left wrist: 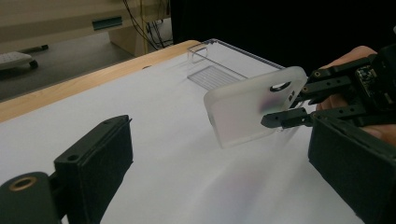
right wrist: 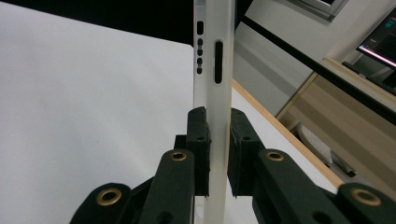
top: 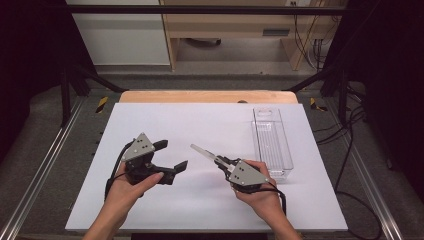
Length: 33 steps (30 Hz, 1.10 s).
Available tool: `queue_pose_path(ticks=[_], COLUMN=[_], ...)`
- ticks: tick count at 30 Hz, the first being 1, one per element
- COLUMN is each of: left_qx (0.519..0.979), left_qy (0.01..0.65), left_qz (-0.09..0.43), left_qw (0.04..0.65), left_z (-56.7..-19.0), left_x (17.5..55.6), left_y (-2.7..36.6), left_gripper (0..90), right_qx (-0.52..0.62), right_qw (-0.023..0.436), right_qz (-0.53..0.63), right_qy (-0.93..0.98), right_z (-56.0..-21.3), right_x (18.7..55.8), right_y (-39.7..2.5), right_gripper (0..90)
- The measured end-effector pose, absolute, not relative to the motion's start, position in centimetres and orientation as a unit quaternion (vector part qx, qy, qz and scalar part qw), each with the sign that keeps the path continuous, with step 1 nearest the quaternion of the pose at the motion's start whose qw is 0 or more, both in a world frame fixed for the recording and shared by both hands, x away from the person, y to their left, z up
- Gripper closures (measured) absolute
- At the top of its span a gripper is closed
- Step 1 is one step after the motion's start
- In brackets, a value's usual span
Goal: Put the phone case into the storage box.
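A frosted translucent phone case is held above the white table top, clamped at one end by my right gripper, which is shut on it. In the right gripper view the case stands edge-on between the two black pads. From the left gripper view the case shows its flat back and camera hole, with the right gripper pinching it. My left gripper stands open to the left of the case, jaws wide apart and nothing between them.
A clear plastic tray lies lengthwise at the right of the white table top, just beyond my right hand. A wooden table edge runs along the back. Cables trail on the floor at the right.
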<state>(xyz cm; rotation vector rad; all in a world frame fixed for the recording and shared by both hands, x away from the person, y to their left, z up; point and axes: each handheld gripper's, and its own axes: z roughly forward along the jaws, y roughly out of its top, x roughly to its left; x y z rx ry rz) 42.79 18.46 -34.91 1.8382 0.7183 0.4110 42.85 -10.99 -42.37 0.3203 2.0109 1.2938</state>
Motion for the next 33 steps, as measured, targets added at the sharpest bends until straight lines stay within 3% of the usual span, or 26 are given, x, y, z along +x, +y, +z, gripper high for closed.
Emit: queue_pose_path(ticks=[20, 29, 33], left_qx=[0.776, 0.804, 0.821], left_qy=[0.29, 0.271, 0.252], left_qz=[0.182, 0.187, 0.208], left_qw=[0.529, 0.496, 0.469], left_z=[-34.0, -33.1, -32.8], left_x=[42.6, 43.4, 43.6], left_y=[18.7, 18.2, 17.7], left_gripper=[6.2, 10.4, 16.7], right_qx=[0.167, 0.164, 0.165], right_qw=[0.214, 0.161, 0.141], right_qz=[0.587, 0.606, 0.61], right_qy=[0.763, 0.761, 0.762], right_z=[-42.0, -42.2, -42.3], right_x=[44.3, 44.8, 45.0], right_y=[-12.5, -12.3, -12.0], right_gripper=[81.3, 81.3, 81.3])
